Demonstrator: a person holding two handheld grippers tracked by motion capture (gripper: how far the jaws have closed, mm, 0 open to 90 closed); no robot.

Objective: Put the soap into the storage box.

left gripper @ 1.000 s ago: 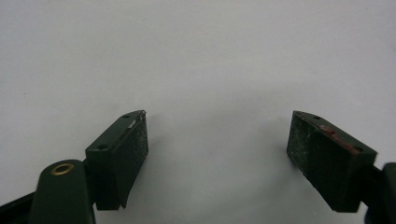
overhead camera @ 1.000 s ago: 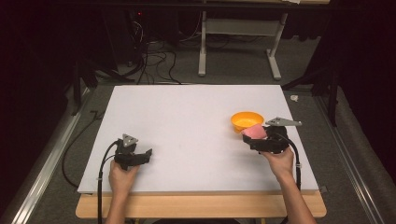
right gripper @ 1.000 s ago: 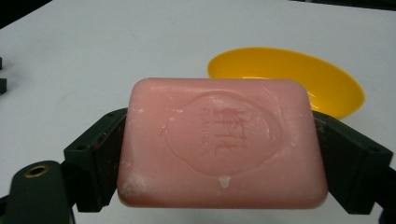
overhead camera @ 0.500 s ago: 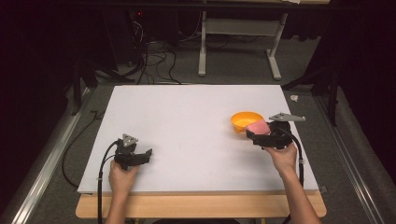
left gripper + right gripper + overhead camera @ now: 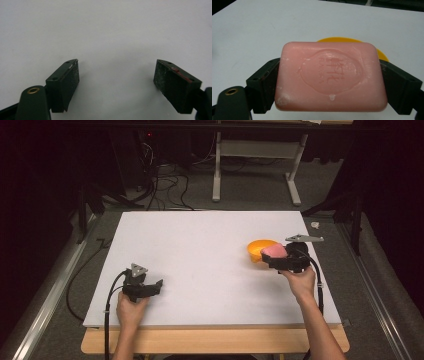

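Note:
A pink bar of soap (image 5: pixel 330 76) with an embossed stamp sits clamped between the two black jaws of my right gripper (image 5: pixel 329 82). In the high view the soap (image 5: pixel 274 251) and the right gripper (image 5: pixel 280 261) hang at the near edge of an orange bowl (image 5: pixel 259 248) on the right side of the white table. The bowl's yellow-orange rim (image 5: pixel 339 40) peeks out behind the soap. My left gripper (image 5: pixel 146 287) rests low at the front left of the table, its jaws wide apart (image 5: pixel 116 82) with bare white surface between them.
The white tabletop (image 5: pixel 200 265) lies on a wooden bench. A grey three-cornered plate (image 5: pixel 303 239) tops the right gripper. Cables (image 5: pixel 106 305) trail from both grippers. Table legs and wires stand on the dark floor beyond the far edge.
My right gripper has carried the soap forward and slightly left, from beside the bowl to its near edge. The left gripper has stayed put.

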